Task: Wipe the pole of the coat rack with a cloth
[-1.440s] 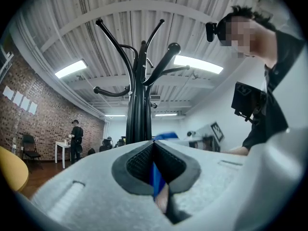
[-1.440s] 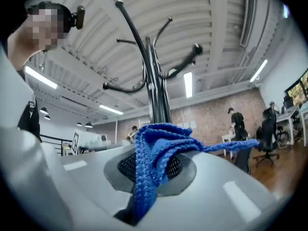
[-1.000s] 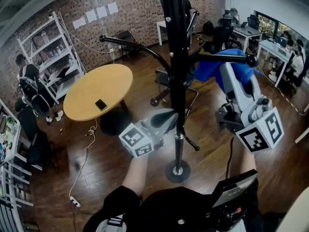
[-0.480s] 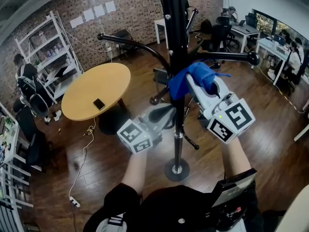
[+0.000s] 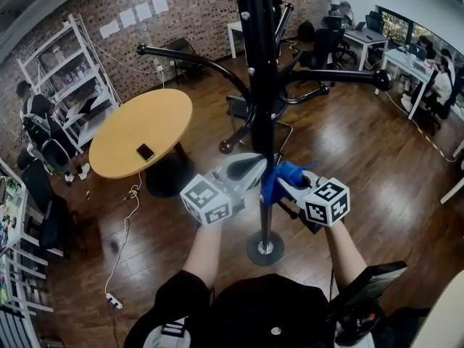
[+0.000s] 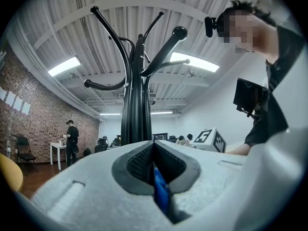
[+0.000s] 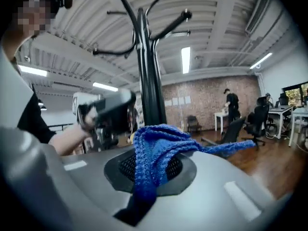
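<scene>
The black coat rack pole (image 5: 262,122) rises from its round base (image 5: 264,249) in front of me. My right gripper (image 5: 290,185) is shut on a blue knitted cloth (image 5: 278,177), which lies against the pole's lower part from the right. The cloth (image 7: 154,148) bulges out of the shut jaws in the right gripper view, with the pole (image 7: 150,90) just beyond. My left gripper (image 5: 250,167) sits shut just left of the pole, at about the same height. In the left gripper view its jaws (image 6: 154,148) are closed, with only a thin blue sliver in the slit, and the pole (image 6: 136,105) stands close ahead.
Hook arms (image 5: 341,77) branch off the pole above both grippers. A round wooden table (image 5: 141,133) with a phone (image 5: 145,151) stands at the left. Behind it are white shelves (image 5: 65,71). A cable and power strip (image 5: 112,303) lie on the floor. People sit at desks (image 5: 406,49) at the far right.
My right gripper has come down with the blue cloth from hook-arm height to the pole's lower part, beside the left gripper. The left gripper has hardly moved.
</scene>
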